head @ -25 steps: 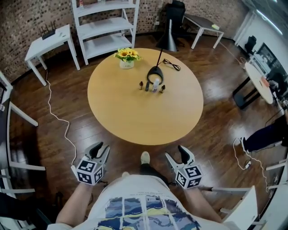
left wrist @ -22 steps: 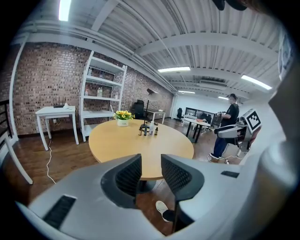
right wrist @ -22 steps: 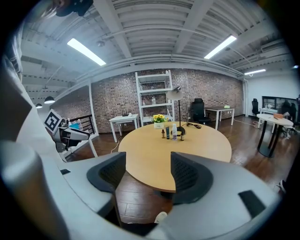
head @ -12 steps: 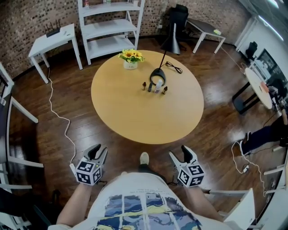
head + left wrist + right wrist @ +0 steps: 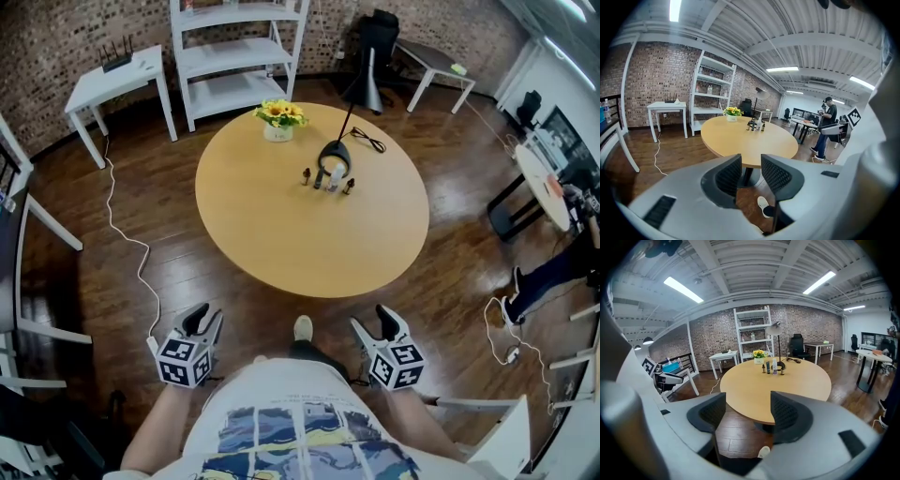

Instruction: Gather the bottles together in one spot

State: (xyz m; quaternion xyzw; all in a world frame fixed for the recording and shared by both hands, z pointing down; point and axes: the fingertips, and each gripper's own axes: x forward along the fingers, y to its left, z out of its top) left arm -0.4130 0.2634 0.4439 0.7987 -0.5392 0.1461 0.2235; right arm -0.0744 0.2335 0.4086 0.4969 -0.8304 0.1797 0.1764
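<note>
i hold my left gripper [image 5: 204, 320] and right gripper [image 5: 373, 322] empty, jaws apart, short of the round table [image 5: 300, 246], whose upright bottles [image 5: 332, 180] cluster far ahead, seemingly nearer my right.

Warm honey-yellow round wooden tabletop [image 5: 281, 234] on a dark brown plank floor [image 5: 122, 216]. Yellow sunflowers in a white pot [image 5: 279, 120]. Little dark bottles [image 5: 307, 175] flank one white bottle [image 5: 334, 178]. Grey left claw [image 5: 206, 319] and grey right claw [image 5: 373, 321], both with black-and-white square-marker cubes. White shelf unit [image 5: 234, 56] and red-brown brick wall [image 5: 47, 47] behind.
</note>
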